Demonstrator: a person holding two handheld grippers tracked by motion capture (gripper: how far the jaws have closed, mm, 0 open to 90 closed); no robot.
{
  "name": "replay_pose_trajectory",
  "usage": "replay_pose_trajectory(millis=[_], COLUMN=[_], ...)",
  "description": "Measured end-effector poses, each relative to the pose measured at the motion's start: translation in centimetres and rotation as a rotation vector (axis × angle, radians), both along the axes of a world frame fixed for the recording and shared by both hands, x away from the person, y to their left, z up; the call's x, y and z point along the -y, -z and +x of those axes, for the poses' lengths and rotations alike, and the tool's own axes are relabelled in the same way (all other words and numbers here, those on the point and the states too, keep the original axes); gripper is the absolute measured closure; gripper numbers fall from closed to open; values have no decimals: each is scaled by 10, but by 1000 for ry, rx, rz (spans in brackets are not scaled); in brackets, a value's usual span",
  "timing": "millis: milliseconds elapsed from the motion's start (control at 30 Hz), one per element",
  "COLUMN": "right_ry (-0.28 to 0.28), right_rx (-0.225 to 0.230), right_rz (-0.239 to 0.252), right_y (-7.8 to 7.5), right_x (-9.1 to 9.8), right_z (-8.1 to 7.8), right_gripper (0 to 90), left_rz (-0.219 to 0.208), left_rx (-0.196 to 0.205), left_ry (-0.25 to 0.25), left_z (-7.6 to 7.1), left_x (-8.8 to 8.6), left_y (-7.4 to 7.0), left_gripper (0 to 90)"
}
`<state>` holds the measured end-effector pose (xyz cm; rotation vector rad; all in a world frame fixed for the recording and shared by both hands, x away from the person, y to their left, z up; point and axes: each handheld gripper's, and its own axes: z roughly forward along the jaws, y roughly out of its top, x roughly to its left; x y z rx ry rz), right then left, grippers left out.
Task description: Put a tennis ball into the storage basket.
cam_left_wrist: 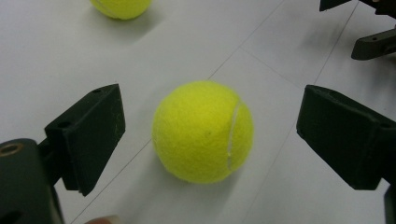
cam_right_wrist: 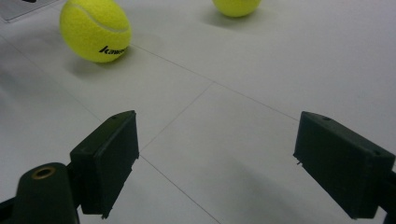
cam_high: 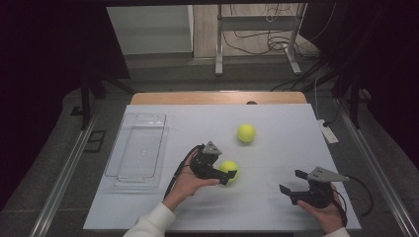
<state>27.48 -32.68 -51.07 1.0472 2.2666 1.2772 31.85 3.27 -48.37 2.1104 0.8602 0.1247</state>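
Straddling the near ball (cam_left_wrist: 203,131) with pads spread clear of it, the left gripper (cam_high: 228,174) should pinch this light, springy, fuzzy sphere across its middle, at the worktop's (cam_high: 276,207) centre, 7 o'clock of the far ball (cam_high: 246,133).

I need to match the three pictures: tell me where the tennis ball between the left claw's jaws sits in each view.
High view: near tennis ball just below centre, at the left claw.
Left gripper view: centre, between the open jaws, touching neither.
Right gripper view: upper left.
Shared landmark: the far tennis ball, lying beyond it.
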Motion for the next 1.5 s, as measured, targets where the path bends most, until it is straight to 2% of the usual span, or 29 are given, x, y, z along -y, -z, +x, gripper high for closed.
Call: replay_pose_trajectory(millis=[167,567,800,1033,1267,1367,1500], right_ry=[0,2,1,1,0,0,0], right_rx=[-1,-4,-5,-6,-6,-6,-6], right_rz=[-2,-4,-4,-4,-5,-4,-5], right_y=[0,1,1,1,2,2,2], right_x=[0,0,0,0,-1,0,0], right_z=[0,1,1,1,1,1,1], right_gripper=[138,137,137,137,137,137,137], left_rz=[4,55,52,81,118,134,130], left_rx=[-10,-27,-38,-46,-55,-49,-58], left_ry=[-1,1,5,9,17,11,5], left_z=[2,8,10,12,12,12,12], left_x=[2,11,13,17,21,23,23], left_y=[2,12,15,20,24,25,26], left_gripper=[81,59,58,59,89,146,203])
